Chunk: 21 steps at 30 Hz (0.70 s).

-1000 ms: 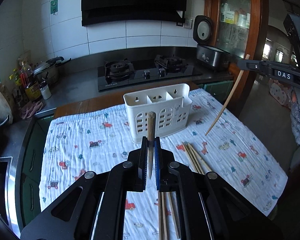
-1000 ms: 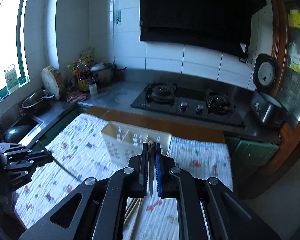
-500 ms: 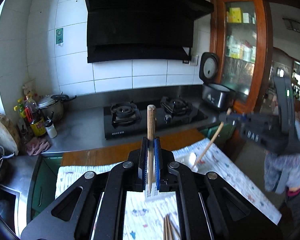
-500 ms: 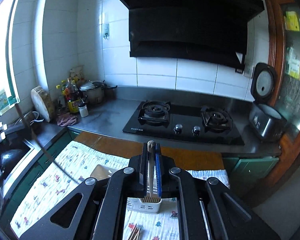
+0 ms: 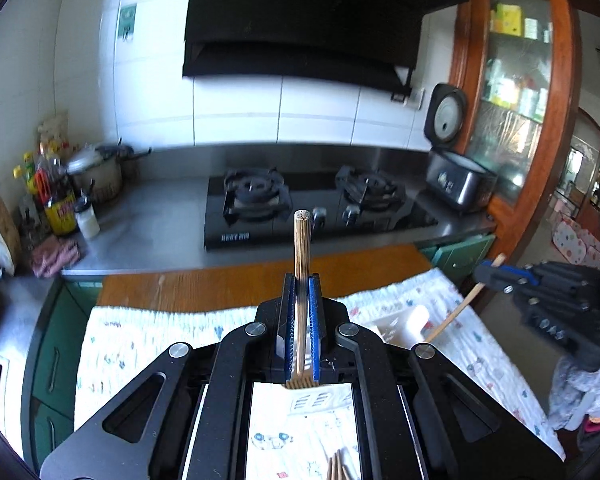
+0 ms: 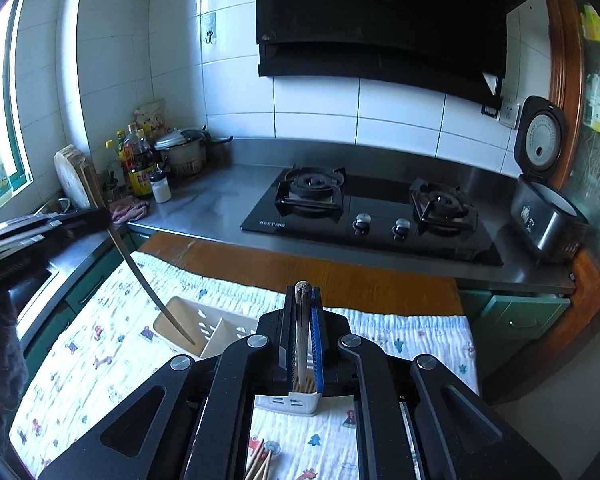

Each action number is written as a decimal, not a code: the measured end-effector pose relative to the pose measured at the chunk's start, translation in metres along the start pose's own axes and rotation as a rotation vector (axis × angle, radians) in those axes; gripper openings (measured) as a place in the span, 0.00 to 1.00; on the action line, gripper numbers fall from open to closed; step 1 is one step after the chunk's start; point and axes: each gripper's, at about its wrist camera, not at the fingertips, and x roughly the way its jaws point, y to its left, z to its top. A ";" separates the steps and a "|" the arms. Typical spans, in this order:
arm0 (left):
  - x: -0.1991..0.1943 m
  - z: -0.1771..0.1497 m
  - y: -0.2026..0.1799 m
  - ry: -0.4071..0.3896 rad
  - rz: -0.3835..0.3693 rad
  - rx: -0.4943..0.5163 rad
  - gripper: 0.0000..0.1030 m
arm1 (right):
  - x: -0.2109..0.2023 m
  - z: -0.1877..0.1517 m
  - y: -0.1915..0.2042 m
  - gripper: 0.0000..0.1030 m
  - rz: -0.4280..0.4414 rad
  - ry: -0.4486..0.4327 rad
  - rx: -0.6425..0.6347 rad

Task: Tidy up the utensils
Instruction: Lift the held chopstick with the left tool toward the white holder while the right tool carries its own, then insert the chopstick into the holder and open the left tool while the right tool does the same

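Note:
In the left wrist view my left gripper (image 5: pixel 301 280) is shut on a wooden chopstick (image 5: pixel 302 248) that stands upright between its blue pads. Just below it shows the white slotted caddy (image 5: pixel 405 322). At the right, my right gripper (image 5: pixel 496 274) holds a second chopstick (image 5: pixel 454 316) slanted down toward the caddy's right end. In the right wrist view my right gripper (image 6: pixel 302 292) is shut on its chopstick (image 6: pixel 302 320) above the caddy (image 6: pixel 210 326). The left gripper (image 6: pixel 94 218) holds its chopstick (image 6: pixel 140 272) with the tip inside the caddy's left compartment. Several loose chopsticks (image 6: pixel 260 464) lie on the cloth.
A printed white cloth (image 5: pixel 140 344) covers the wooden table (image 5: pixel 228 284). Behind it run a steel counter and a black gas hob (image 6: pixel 364 216), with a rice cooker (image 6: pixel 548 216) at the right and a pot and bottles (image 6: pixel 140 168) at the left. A person's clothing (image 5: pixel 580 384) shows at the right.
Both grippers have moved forward over the caddy, which has slid from mid-frame to under the fingers. Each still grips its chopstick, and the two tips now reach the caddy.

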 end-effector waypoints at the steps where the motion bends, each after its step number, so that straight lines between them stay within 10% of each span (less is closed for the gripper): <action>1: 0.005 -0.005 0.003 0.014 -0.001 -0.007 0.05 | 0.002 -0.002 -0.001 0.06 0.000 0.003 0.002; 14: 0.032 -0.038 0.020 0.099 0.008 -0.037 0.07 | 0.006 -0.011 -0.005 0.07 0.002 0.017 0.019; 17: 0.024 -0.036 0.021 0.080 0.003 -0.054 0.33 | -0.003 -0.007 -0.005 0.15 -0.001 -0.005 0.017; 21: 0.001 -0.032 0.017 0.032 0.003 -0.046 0.39 | -0.027 -0.003 -0.003 0.33 -0.026 -0.055 0.007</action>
